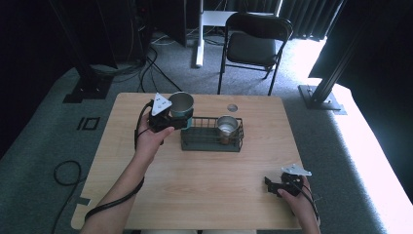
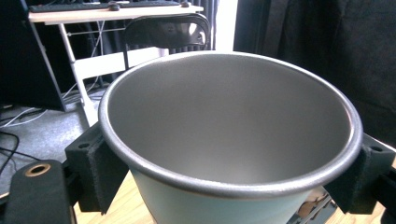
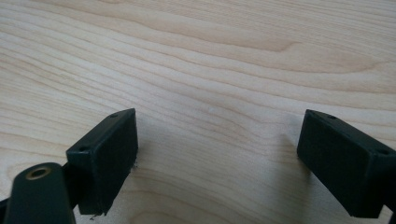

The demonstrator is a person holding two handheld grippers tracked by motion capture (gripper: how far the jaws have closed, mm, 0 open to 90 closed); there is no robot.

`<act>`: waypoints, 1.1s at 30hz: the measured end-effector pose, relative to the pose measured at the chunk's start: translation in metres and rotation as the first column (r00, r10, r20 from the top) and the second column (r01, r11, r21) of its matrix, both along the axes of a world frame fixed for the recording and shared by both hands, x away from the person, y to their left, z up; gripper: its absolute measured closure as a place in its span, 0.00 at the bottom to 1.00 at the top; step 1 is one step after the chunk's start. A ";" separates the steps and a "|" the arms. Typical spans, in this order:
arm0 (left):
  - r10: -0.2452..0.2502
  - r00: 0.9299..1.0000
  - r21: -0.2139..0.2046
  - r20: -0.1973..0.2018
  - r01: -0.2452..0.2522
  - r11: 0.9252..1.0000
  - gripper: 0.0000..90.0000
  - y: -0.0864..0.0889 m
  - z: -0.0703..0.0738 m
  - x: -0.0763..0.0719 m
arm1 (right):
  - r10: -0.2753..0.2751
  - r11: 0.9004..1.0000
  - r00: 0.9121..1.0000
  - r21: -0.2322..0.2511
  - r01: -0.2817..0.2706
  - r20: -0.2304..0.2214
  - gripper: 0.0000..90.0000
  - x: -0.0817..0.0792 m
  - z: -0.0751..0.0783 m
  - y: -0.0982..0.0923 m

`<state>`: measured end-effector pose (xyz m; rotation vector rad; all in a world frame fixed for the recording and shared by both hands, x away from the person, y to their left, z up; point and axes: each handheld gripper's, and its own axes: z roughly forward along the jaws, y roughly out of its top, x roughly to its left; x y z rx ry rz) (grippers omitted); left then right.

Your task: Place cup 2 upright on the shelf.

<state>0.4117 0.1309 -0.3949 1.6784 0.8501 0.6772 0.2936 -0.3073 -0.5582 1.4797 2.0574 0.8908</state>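
A pale teal metal cup with a grey inside is held at the left end of a dark wire rack, above the table. My left gripper is shut on the cup, its black pads pressing both sides below the rim. A second, metallic cup stands inside the rack at its right end. My right gripper rests low near the table's front right corner. It is open, with bare wood between its fingers.
The wooden table has a small round hole near its far edge. A black folding chair stands behind the table. Cables lie on the carpet at the left.
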 end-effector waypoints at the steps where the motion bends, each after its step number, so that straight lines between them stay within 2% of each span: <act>1: -0.001 1.000 -0.005 -0.001 0.001 1.000 0.16 -0.002 0.000 0.001 | 0.000 1.000 1.000 0.000 0.000 0.000 0.13 0.000 0.000 0.000; 11: -0.027 0.999 0.003 -0.022 0.027 1.000 0.16 -0.021 -0.005 0.005 | 0.000 1.000 1.000 0.000 0.000 0.000 0.13 0.000 0.000 0.000; 15: -0.041 0.999 0.000 -0.031 0.041 0.999 0.16 -0.035 -0.014 0.005 | 0.000 1.000 1.000 0.000 0.000 0.000 0.13 0.000 0.000 0.000; 18: -0.045 0.998 -0.017 -0.040 0.045 0.999 0.16 -0.040 -0.019 0.007 | 0.000 1.000 1.000 0.000 0.000 0.000 0.13 0.000 0.000 0.000; 23: -0.027 0.999 -0.015 -0.046 0.027 1.000 0.16 -0.045 -0.029 0.010 | 0.000 1.000 1.000 0.000 0.000 0.000 0.13 0.000 0.000 0.000; 27: -0.011 0.999 -0.014 -0.050 0.010 1.000 0.16 -0.049 -0.044 0.013 | -0.001 1.000 1.000 0.001 0.001 0.000 0.13 0.000 0.000 0.000; 33: -0.015 0.998 -0.004 -0.067 0.015 1.000 0.16 -0.054 -0.054 0.019 | 0.000 1.000 1.000 0.000 0.000 0.000 0.13 0.000 0.000 0.000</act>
